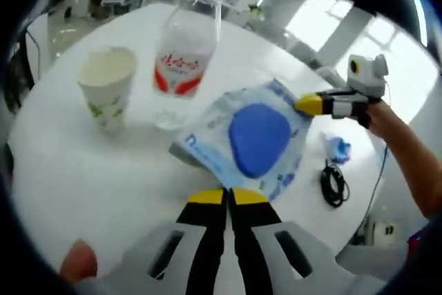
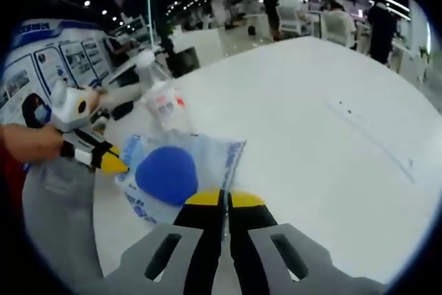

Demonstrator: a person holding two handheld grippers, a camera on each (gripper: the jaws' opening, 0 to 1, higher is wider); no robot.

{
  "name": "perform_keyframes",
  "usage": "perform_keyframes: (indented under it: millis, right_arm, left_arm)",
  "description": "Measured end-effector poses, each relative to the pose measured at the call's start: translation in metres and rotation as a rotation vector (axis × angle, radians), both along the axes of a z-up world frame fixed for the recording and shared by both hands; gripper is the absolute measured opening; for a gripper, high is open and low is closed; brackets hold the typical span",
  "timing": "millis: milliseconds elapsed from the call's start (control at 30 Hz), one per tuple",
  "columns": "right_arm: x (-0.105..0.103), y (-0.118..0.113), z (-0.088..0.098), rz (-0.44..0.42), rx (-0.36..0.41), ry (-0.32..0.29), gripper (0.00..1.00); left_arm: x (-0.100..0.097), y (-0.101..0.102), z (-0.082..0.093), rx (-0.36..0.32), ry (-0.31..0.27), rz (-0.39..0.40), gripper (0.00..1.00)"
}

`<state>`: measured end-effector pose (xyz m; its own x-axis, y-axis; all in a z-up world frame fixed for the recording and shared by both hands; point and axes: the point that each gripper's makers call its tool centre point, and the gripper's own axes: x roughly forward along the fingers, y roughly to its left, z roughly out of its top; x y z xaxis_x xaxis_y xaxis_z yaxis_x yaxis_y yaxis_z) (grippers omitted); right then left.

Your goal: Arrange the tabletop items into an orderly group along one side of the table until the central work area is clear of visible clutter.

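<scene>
Yellow-tipped black jaws of the left gripper [image 1: 228, 197] are pressed together on the near edge of a clear plastic packet [image 1: 243, 144] printed in pale blue, and inside that packet sits a solid blue rounded pad [image 1: 259, 139]. From the opposite side the right gripper [image 2: 222, 200] is likewise clenched on the packet's edge, a thin fold of the plastic running up between its tips, so the packet lies flat on the white table [image 1: 103, 177] gripped at two ends. Just beyond the packet, touching or nearly touching its far left corner, stands an upright clear water bottle [image 1: 185, 56] with a red and white label; whether any water is in it I cannot tell. Left of the bottle and apart from it stands a paper cup [image 1: 106, 86] with green leaf marks, its inside pale, contents unclear. To the right of the packet, near the table's curved edge, lie a small crumpled blue item [image 1: 338, 148] and a coiled black cable [image 1: 334, 183], well clear of the cup and bottle. In the right gripper view the tabletop stretches out broad and bare on the far right toward chairs and standing people in the background.
</scene>
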<state>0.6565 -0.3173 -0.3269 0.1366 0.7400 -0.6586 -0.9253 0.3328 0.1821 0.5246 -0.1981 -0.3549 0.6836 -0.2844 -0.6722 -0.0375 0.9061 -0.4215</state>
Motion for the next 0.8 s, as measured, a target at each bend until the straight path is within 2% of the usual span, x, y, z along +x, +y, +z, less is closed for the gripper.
perform_keyframes:
  millis: [133,333,567,800]
  right_arm:
    - [-0.004,-0.018,0.007,-0.037,0.006,-0.007,0.02]
    - [-0.01,-0.043,0.008,-0.093,0.001,0.002,0.02]
    - [-0.017,-0.076,0.005,-0.149,-0.015,0.013,0.02]
    - [-0.016,-0.095,0.001,-0.205,-0.022,0.025,0.02]
  left_arm:
    - [0.008,-0.006,0.011,0.026,-0.017,-0.051,0.0]
    - [0.024,-0.016,0.023,0.058,-0.033,-0.118,0.0]
    - [0.044,-0.029,0.025,0.081,-0.039,-0.171,0.0]
    - [0.067,-0.044,0.028,0.142,-0.059,-0.22,0.0]
